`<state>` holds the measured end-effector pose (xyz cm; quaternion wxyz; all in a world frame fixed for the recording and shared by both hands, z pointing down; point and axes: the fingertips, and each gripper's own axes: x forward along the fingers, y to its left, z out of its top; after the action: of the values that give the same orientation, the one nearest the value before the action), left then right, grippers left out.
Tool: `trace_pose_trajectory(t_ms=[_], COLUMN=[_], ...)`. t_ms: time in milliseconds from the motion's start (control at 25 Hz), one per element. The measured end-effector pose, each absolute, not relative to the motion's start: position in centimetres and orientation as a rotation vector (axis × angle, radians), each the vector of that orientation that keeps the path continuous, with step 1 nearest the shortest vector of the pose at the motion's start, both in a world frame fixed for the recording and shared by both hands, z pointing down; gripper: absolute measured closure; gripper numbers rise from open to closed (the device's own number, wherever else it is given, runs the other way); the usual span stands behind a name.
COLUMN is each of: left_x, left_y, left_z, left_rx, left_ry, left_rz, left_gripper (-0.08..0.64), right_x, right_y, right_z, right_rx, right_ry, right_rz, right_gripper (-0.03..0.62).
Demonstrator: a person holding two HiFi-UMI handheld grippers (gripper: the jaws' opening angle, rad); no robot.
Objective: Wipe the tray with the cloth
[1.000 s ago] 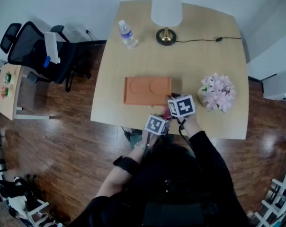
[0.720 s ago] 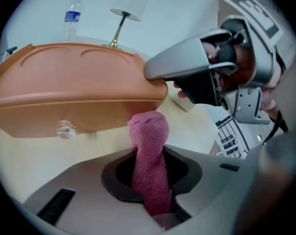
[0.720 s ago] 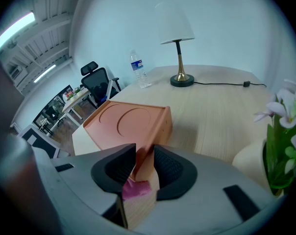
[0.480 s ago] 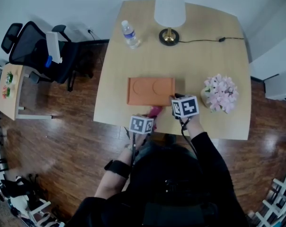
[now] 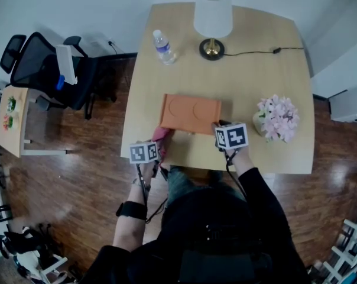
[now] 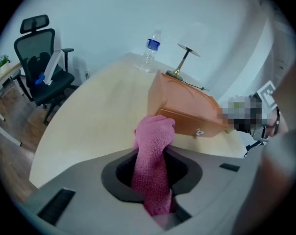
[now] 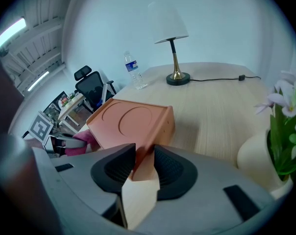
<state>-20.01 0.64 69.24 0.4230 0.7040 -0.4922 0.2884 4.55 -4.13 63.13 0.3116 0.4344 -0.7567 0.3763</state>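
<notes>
Looking down (head view): left gripper (image 5: 157, 142) sits just off the near-left corner of the tray (image 5: 190, 113), with the pink cloth (image 5: 161, 134) bunched at its tip. The right gripper (image 5: 218, 128) is at the tray's near-right corner. Both are by the front edge of the table (image 5: 255, 64).
Left gripper view: jaws partly closed and pinching the cloth, with a wad poking out ahead of them. The tray is just ahead and to the right. Can't tell if the cloth touches it yet.
Right gripper view: jaws clamped on the tray's corner, rim squeezed between the pads. The tray looks tipped, not flat.
Cloth risk: only a narrow strip is pinched, so a hard drag could yank it free.
Tray risk: it's held by one corner, so wiping pressure might pivot it or pop it loose, I reckon.
</notes>
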Motion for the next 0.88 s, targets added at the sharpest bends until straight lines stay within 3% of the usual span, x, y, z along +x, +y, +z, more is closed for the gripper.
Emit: trace_pose_trajectory(t_ms=[440,880], left_x=[-21.1,-5.3], left_y=[1.1,6.6], left_z=[64.8,61.7], left_rx=[1.869,2.071], left_ry=[-1.186,-0.860], left_rz=[0.700,0.736], left_gripper=[0.469,0.468], right_x=[2.9,7.5], right_y=[-4.2,0.6], right_z=[62.7,58.3], right_rx=[1.214,1.342], right_ry=[-1.964,-1.990], right_rz=[1.030,0.984], right_gripper=[0.459,0.459])
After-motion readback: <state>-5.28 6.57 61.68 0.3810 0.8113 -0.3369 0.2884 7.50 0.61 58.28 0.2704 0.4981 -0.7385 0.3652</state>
